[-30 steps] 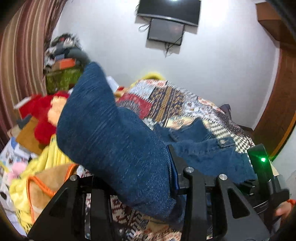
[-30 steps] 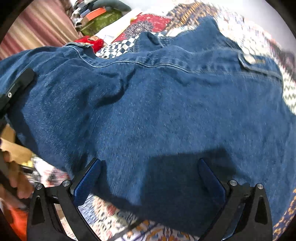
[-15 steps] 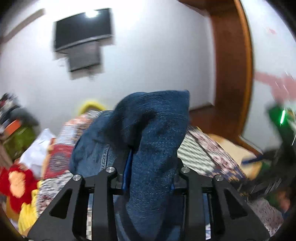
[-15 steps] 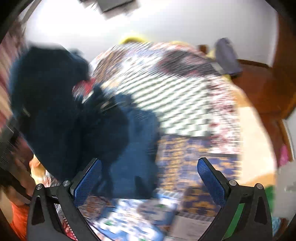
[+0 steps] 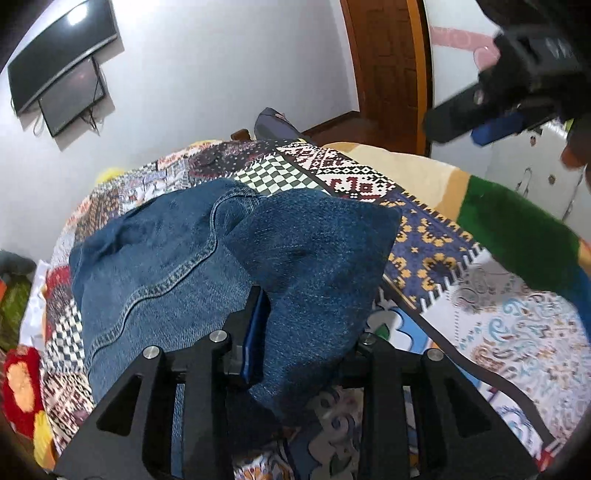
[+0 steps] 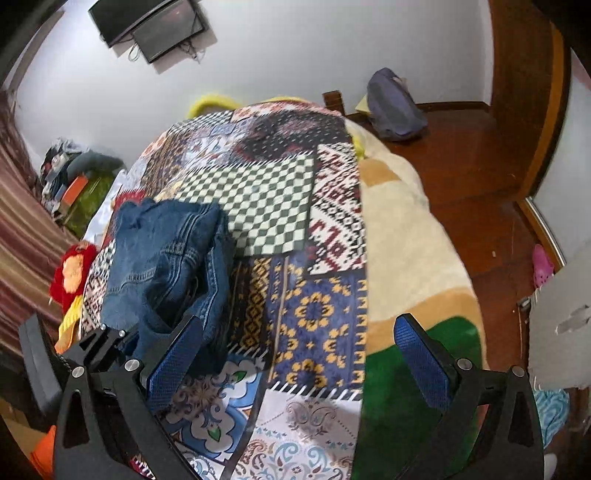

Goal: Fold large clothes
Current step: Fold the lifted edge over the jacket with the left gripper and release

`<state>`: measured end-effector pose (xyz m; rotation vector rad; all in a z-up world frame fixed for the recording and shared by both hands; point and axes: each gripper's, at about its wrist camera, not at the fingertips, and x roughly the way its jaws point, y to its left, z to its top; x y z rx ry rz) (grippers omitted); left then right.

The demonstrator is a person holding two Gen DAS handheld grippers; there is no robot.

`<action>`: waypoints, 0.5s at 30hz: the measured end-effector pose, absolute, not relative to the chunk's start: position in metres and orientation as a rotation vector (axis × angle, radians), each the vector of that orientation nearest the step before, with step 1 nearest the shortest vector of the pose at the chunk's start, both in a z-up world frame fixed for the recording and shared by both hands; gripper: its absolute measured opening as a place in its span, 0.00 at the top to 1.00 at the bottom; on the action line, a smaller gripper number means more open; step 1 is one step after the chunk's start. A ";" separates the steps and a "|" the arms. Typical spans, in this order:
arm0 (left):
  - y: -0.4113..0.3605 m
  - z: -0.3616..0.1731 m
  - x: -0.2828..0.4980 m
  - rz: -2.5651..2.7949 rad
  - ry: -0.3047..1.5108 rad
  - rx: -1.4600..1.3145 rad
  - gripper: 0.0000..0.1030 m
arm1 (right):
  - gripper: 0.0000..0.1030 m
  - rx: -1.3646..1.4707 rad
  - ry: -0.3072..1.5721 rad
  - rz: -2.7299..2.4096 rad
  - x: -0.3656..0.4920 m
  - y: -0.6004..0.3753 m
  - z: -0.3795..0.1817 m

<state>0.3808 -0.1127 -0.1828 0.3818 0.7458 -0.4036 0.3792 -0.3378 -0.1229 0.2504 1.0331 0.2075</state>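
Roughly, by item:

Left gripper [image 5: 306, 328]: its jaws were clamped on a thick fold of the jacket, denim bunched between the blue pads [image 5: 255, 332]; it also showed at the lower left of the right wrist view [image 6: 122, 339], buried in the cloth.

Right gripper [image 6: 295, 365]: its jaws stood wide apart with nothing between them, hanging over the quilt; in the left wrist view it appeared at the top right [image 5: 491, 118], above the bed and well apart from the jacket.

Jacket [image 6: 162, 258]: blue denim, heaped on the left part of the bed, one flap lifted by the left gripper; seen from the left wrist [image 5: 166, 258] a stitched seam curved across its flat part, which lay on the quilt.

Quilt [image 6: 314, 306]: patchwork of checks, blue-and-yellow motifs and paisley, spread over the bed.

Blanket [image 6: 406, 258]: cream with tan and green patches, under the quilt along the bed's right side.

Toy [image 6: 74, 273]: red and orange plush, just beside the jacket at the bed's left edge.

Screen [image 6: 147, 22]: dark, mounted on the white wall.

Bag [image 6: 395, 107]: grey-blue, on the wooden floor past the bed's far corner.

Door [image 5: 388, 70]: brown wood, behind the bed.
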 end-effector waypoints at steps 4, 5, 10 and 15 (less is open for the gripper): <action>-0.103 -0.174 0.368 -0.447 0.771 0.339 0.62 | 0.00 0.251 1.030 0.266 0.378 -0.319 -0.122; -0.102 -0.172 0.363 -0.467 0.779 0.326 0.53 | 0.00 0.252 1.026 0.284 0.378 -0.313 -0.119; -0.073 -0.146 0.337 -0.487 0.773 0.250 0.24 | 0.00 0.237 0.998 0.355 0.380 -0.282 -0.105; -0.021 -0.123 0.332 -0.340 0.725 0.204 0.13 | 0.00 0.234 1.004 0.441 0.385 -0.245 -0.101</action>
